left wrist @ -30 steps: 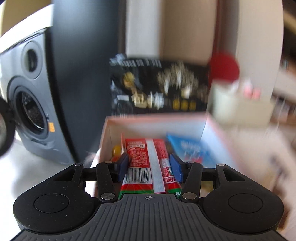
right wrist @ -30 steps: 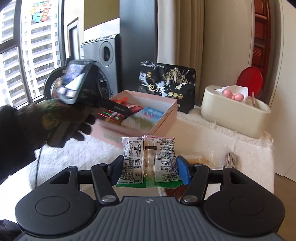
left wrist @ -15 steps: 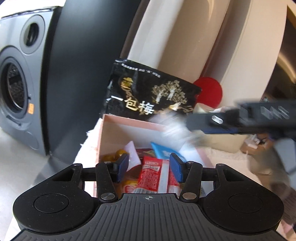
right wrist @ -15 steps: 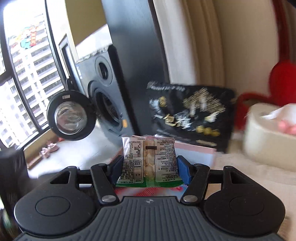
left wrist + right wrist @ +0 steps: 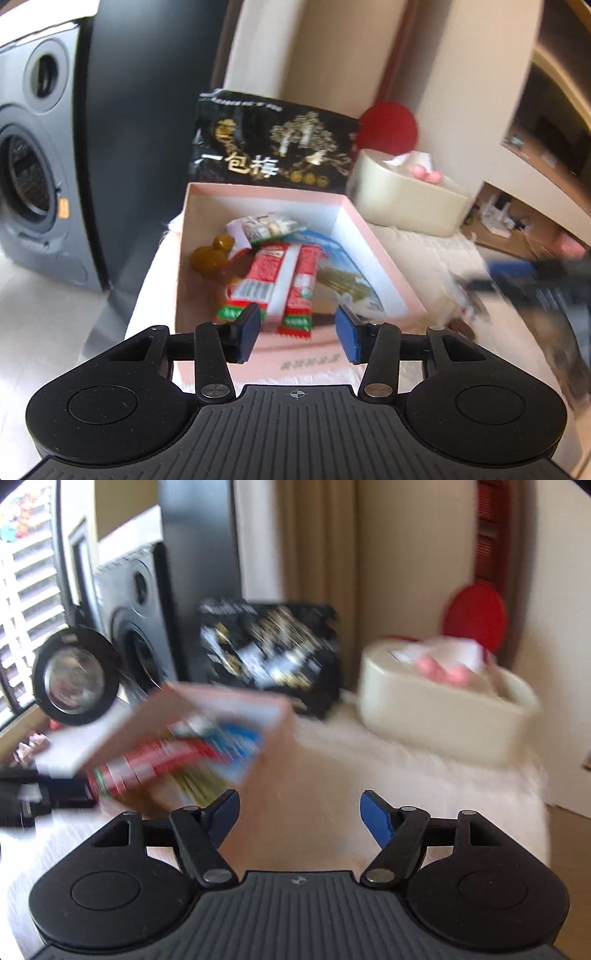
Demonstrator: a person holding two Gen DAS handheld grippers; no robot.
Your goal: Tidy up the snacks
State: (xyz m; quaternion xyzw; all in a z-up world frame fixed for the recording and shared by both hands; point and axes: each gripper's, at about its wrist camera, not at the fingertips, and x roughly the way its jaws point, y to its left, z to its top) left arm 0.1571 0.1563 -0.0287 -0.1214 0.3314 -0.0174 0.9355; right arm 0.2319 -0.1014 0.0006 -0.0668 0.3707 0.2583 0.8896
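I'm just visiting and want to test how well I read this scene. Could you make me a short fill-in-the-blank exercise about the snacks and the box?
1. The snack packets lie inside an open box whose colour is ____.
2. Standing upright right behind that box is a big snack bag whose colour is ____.
3. The long packet lying across the middle of the box is mostly white and ____.
4. Between the jaws of the right gripper, the number of snacks held is ____.

Missing words: pink; black; red; none

A grey washing machine [image 5: 33, 177] is standing at far left beside a tall black panel [image 5: 147, 122]. At far right, a cream tissue box [image 5: 406, 199] is sitting on the white fluffy cloth [image 5: 424, 254], a red disc [image 5: 389, 127] showing behind it.
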